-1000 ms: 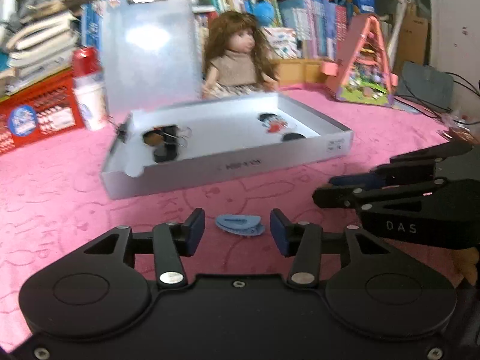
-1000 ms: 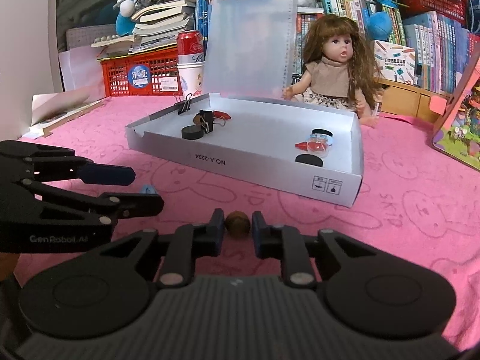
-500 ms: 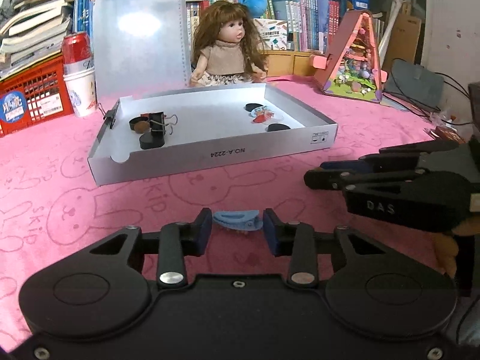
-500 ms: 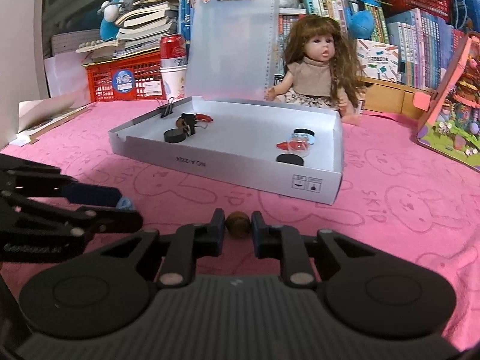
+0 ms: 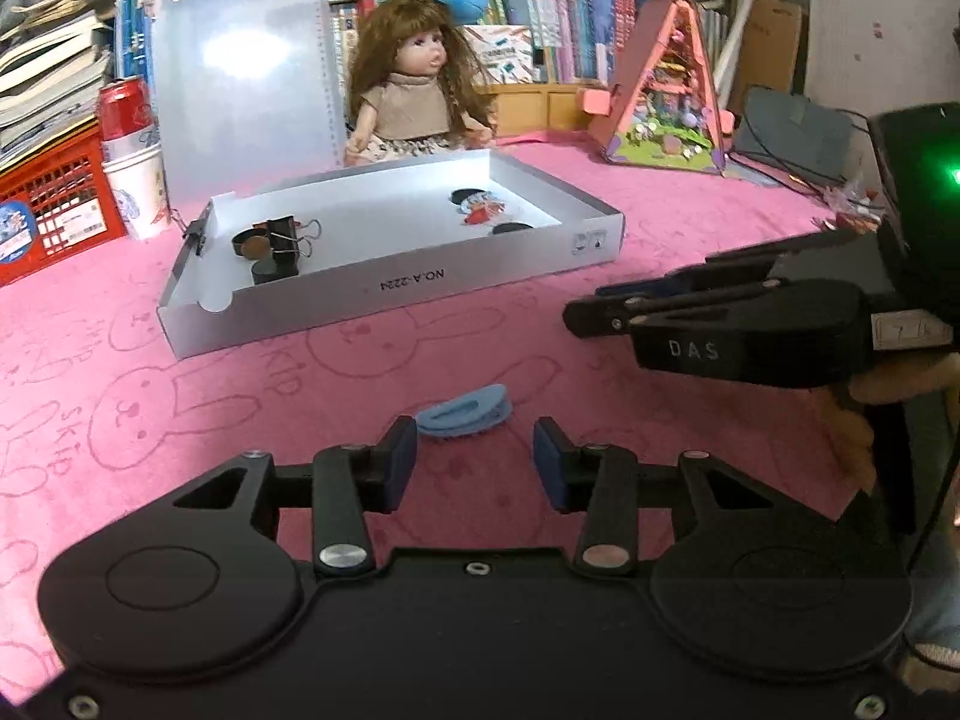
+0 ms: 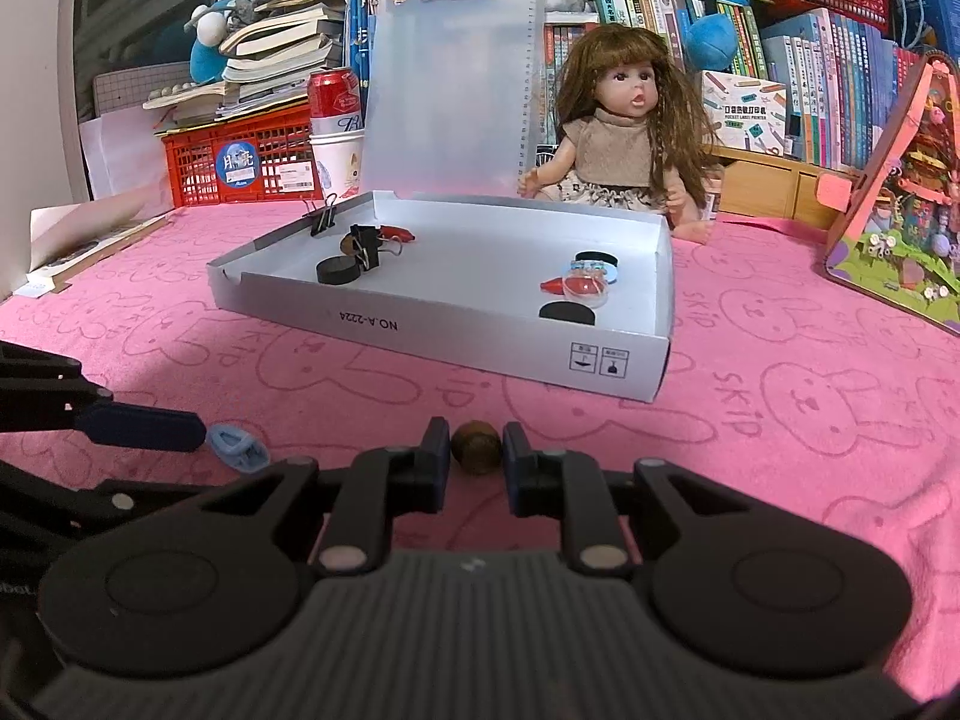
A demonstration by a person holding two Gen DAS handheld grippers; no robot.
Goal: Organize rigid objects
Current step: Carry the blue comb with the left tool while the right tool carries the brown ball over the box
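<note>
The small blue plastic hair clip (image 5: pixel 465 417) is lying freed just ahead of the left hand-held gripper (image 5: pixel 474 459), whose jaws are reopening after a failed pinch; the right hand-held gripper (image 6: pixel 476 459) is clamping a brown nut (image 6: pixel 476 455).

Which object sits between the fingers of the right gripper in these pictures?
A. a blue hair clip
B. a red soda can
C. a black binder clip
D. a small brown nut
D: in the right wrist view the right gripper has its fingers closed against a small brown nut, while the blue hair clip lies apart on the pink cloth.
</note>
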